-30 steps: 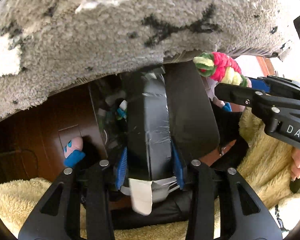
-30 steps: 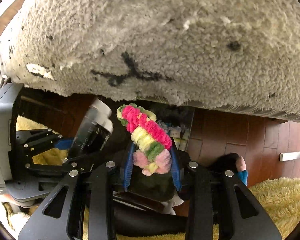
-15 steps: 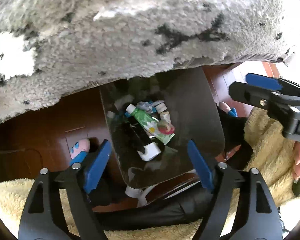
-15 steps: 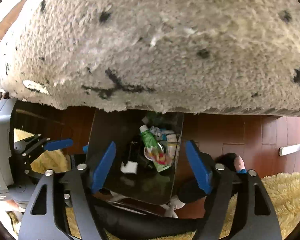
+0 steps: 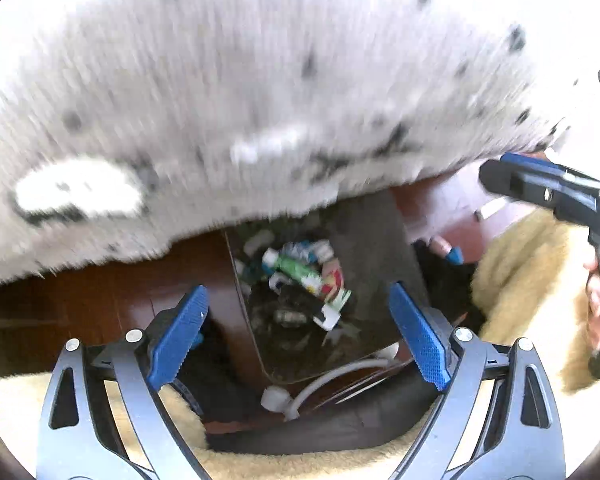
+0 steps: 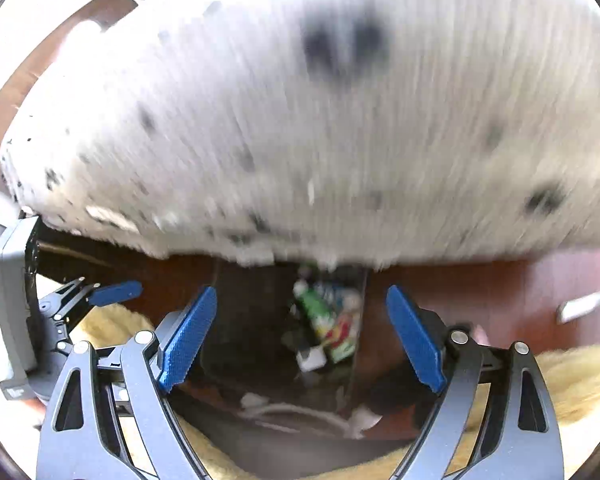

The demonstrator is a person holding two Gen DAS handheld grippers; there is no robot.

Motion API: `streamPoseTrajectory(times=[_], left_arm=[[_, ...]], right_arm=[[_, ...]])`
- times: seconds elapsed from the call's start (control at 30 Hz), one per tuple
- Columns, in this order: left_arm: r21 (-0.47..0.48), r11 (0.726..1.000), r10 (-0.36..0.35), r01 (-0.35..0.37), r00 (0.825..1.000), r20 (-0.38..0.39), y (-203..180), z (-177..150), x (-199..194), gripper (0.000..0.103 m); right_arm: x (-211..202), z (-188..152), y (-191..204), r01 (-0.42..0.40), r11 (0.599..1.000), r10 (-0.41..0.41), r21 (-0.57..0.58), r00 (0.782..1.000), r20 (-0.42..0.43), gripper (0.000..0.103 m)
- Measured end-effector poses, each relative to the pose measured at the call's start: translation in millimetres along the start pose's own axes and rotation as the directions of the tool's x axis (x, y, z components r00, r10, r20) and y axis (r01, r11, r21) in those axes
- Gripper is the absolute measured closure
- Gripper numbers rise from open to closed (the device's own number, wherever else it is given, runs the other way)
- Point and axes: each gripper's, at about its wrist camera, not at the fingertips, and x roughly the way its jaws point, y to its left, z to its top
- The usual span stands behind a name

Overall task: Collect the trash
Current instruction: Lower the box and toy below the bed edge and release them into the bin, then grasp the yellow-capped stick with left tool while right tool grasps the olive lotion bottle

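We locate the trash bin (image 5: 372,248), a dark open-topped container on the wooden floor (image 5: 112,292), directly below both grippers. Inside the bin lies a green-and-white tube (image 5: 304,276), its long axis running diagonally and its white cap toward the bin's far side, among other small litter too blurred to identify. We hold the left gripper (image 5: 296,336) above the bin; its jaws have just been opening, stand wide apart and hold nothing. The right gripper (image 6: 300,332) is in the same condition above the bin, released and empty. A spotted grey rug (image 5: 240,92) borders the bin's far side. The left wrist view alone shows the right gripper's finger (image 5: 540,184) entering beside the bin; the right wrist view alone shows the left gripper's blue pad (image 6: 114,292).
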Motion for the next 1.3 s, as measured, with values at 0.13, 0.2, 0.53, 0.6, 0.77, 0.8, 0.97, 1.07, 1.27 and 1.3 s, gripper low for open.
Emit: streamPoseTrajectory(times=[0.13,0.2,0.53,0.6,0.77,0.8,0.97,1.07,1.27,1.3], left_arm=[[0.046,0.999,-0.008,0.003,0.996,0.092,-4,21,-45,0.016],[0.051,0.998,-0.03,0.024,0.992,0.123,-1,35,-67,0.016],[0.04,0.999,0.022,-0.033,0.964,0.266,28,133,-133,0.009],[0.022,0.997,0.06,-0.069,0.957,0.285,36,154,-135,0.008],[-0.021,0.994,0.113,-0.111,0.954,0.277,61,210,-125,0.008],[-0.029,0.992,0.126,-0.123,0.953,0.277,65,224,-120,0.008],[-0.063,0.989,0.147,-0.135,0.952,0.268,85,276,-92,0.008],[-0.069,0.987,0.159,-0.146,0.951,0.267,91,305,-76,0.008],[-0.062,0.982,0.19,-0.18,0.949,0.251,97,358,-48,0.008],[-0.064,0.981,0.195,-0.185,0.948,0.249,98,364,-44,0.008]], right_arm=[[-54,28,6,0.04,0.998,-0.033,-0.051,0.99,0.137,0.008],[-75,46,7,0.068,0.995,-0.054,-0.07,0.981,0.187,0.007],[-94,156,-1,0.108,0.989,-0.083,-0.104,0.973,0.214,0.004],[-90,177,-2,0.137,0.984,-0.108,-0.111,0.967,0.23,0.004],[-71,234,-13,0.2,0.974,-0.166,-0.104,0.948,0.272,0.004],[-65,245,-15,0.228,0.967,-0.188,-0.113,0.939,0.289,0.004],[-27,298,-29,0.282,0.952,-0.234,-0.121,0.922,0.309,0.004],[-8,324,-36,0.275,0.954,-0.231,-0.116,0.927,0.296,0.004],[29,367,-31,0.339,0.913,-0.276,-0.228,0.923,0.268,0.004],[35,373,-30,0.355,0.901,-0.288,-0.249,0.919,0.268,0.004]])
